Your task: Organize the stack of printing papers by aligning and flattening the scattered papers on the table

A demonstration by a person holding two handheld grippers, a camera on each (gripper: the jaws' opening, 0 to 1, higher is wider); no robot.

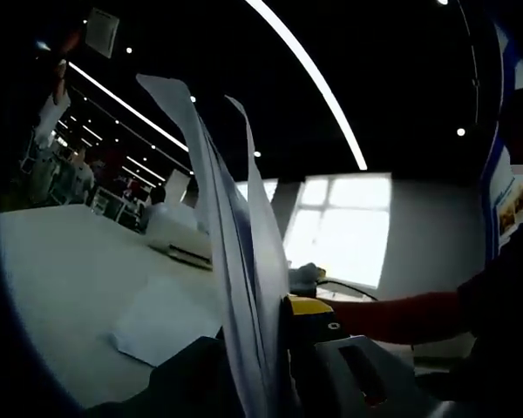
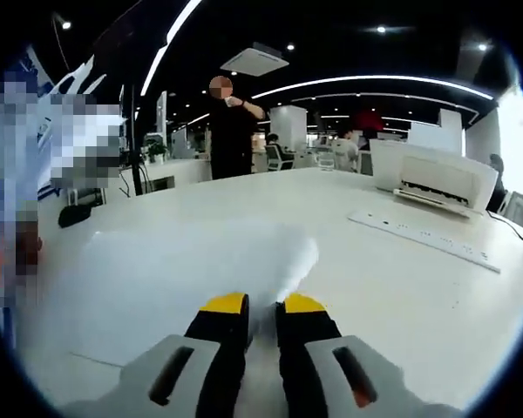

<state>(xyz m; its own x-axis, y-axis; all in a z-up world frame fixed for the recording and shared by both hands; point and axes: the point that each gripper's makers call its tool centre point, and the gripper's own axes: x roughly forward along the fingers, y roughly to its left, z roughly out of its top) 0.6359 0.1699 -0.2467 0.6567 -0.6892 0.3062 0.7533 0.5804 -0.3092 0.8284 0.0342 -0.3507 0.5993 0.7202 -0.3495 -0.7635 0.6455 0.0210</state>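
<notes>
— Left gripper view, from the left?
— White table (image 1: 61, 270) first, with one loose sheet (image 1: 161, 320) lying flat on it. Behind that, a white printer (image 1: 181, 233). Then the lifted papers (image 1: 235, 261), standing edge-on and fanned slightly at the top, rising from between the left gripper (image 1: 275, 366). Jaws pinching those papers. Further right, a person's red sleeve (image 1: 401, 315) reaching in toward the papers.
— And the right gripper view?
— Far left, blurred patches and a raised white sheet edge (image 2: 74, 78). Centre, a paper stack (image 2: 200, 261) flat on the table (image 2: 401, 287), its near edge caught in the right gripper (image 2: 261, 305). Yellow-tipped jaws nearly together, nipping that edge. Standing behind, a person in black (image 2: 231, 131). Right of that, a white power strip (image 2: 423, 235) and the printer (image 2: 436, 178).
</notes>
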